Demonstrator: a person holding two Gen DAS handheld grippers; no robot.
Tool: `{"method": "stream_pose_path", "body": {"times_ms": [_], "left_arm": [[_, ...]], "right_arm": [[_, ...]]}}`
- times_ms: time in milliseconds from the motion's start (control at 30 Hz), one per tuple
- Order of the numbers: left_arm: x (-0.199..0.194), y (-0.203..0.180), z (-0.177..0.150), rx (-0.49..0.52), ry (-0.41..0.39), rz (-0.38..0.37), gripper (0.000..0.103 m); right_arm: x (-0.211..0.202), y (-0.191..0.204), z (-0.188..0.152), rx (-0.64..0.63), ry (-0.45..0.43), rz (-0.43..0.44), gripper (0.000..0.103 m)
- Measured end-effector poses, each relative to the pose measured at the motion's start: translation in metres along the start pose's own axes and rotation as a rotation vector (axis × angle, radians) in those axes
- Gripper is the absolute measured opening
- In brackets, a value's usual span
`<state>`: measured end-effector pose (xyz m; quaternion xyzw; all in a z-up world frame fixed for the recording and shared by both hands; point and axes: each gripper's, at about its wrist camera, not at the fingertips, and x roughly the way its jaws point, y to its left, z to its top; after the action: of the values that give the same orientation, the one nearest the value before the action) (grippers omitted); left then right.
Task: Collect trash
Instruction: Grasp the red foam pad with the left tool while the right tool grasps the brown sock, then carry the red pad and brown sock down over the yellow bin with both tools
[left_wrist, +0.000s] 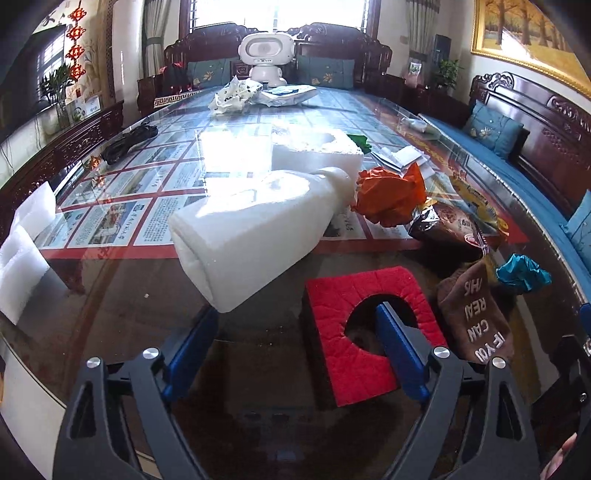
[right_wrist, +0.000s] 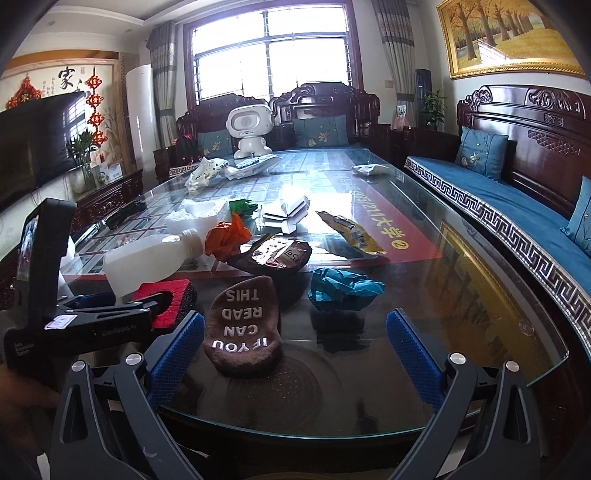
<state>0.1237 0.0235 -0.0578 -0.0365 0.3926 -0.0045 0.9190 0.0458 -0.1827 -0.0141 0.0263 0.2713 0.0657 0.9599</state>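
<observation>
My left gripper (left_wrist: 295, 314) is open low over the glass table (left_wrist: 258, 369). Its right finger reaches into the round hole of a red foam pad (left_wrist: 343, 306), and its left finger stands beside the base of a white plastic bottle (left_wrist: 255, 229) lying on its side. Neither pad presses on anything. My right gripper (right_wrist: 295, 315) is open with a brown sock (right_wrist: 243, 332) lettered in white lying between its fingers, untouched. Crumpled teal paper (right_wrist: 343, 288) lies just beyond it. Orange paper (right_wrist: 229, 236), a brown snack wrapper (right_wrist: 280, 254) and a yellow wrapper (right_wrist: 354, 232) lie farther back.
A white foam block (left_wrist: 317, 151) and folded white card (right_wrist: 288, 214) sit mid-table. A white toy robot (left_wrist: 266, 55), plastic bags (left_wrist: 236, 96) and a black cable (left_wrist: 129, 142) lie at the far end. White foam sheets (left_wrist: 22, 258) stand off the left edge. A blue-cushioned bench (right_wrist: 498, 206) runs along the right.
</observation>
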Motion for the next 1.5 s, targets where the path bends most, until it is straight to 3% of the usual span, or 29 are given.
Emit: {"method": "stream_pose_path", "body": {"times_ms": [167, 233, 333, 733, 1133, 1167, 1267, 1367, 1400, 1433, 1500], "left_arm": [[0.002, -0.004, 0.003, 0.019, 0.0, -0.012, 0.066], [0.0, -0.006, 0.003, 0.02, -0.003, -0.042, 0.05], [-0.001, -0.008, 0.002, 0.025, -0.006, -0.08, 0.035], [-0.008, 0.004, -0.006, -0.003, -0.014, -0.173, 0.032], [-0.021, 0.013, -0.008, 0.011, -0.048, -0.157, 0.033], [-0.022, 0.013, -0.008, 0.009, -0.048, -0.159, 0.033], [-0.022, 0.015, -0.009, 0.003, -0.052, -0.161, 0.032], [-0.024, 0.015, -0.01, 0.0, -0.054, -0.167, 0.032], [-0.025, 0.015, -0.01, -0.001, -0.056, -0.17, 0.032], [-0.027, 0.013, -0.011, 0.003, -0.058, -0.173, 0.032], [-0.031, 0.011, -0.013, 0.011, -0.063, -0.181, 0.032]], "right_arm": [[0.005, 0.003, 0.0, -0.007, 0.011, 0.009, 0.095], [0.008, 0.006, 0.0, -0.009, 0.014, 0.012, 0.095], [0.012, 0.009, 0.0, -0.016, 0.022, 0.015, 0.095], [0.037, 0.029, -0.004, -0.048, 0.075, 0.031, 0.095], [0.066, 0.039, -0.008, -0.044, 0.152, 0.005, 0.094], [0.068, 0.039, -0.008, -0.045, 0.161, -0.003, 0.092], [0.068, 0.041, -0.01, -0.066, 0.151, 0.008, 0.071], [0.067, 0.041, -0.01, -0.079, 0.144, 0.029, 0.044], [0.066, 0.041, -0.01, -0.08, 0.143, 0.048, 0.026], [0.065, 0.04, -0.009, -0.072, 0.143, 0.063, 0.017], [0.059, 0.038, -0.008, -0.054, 0.127, 0.074, 0.014]]}}
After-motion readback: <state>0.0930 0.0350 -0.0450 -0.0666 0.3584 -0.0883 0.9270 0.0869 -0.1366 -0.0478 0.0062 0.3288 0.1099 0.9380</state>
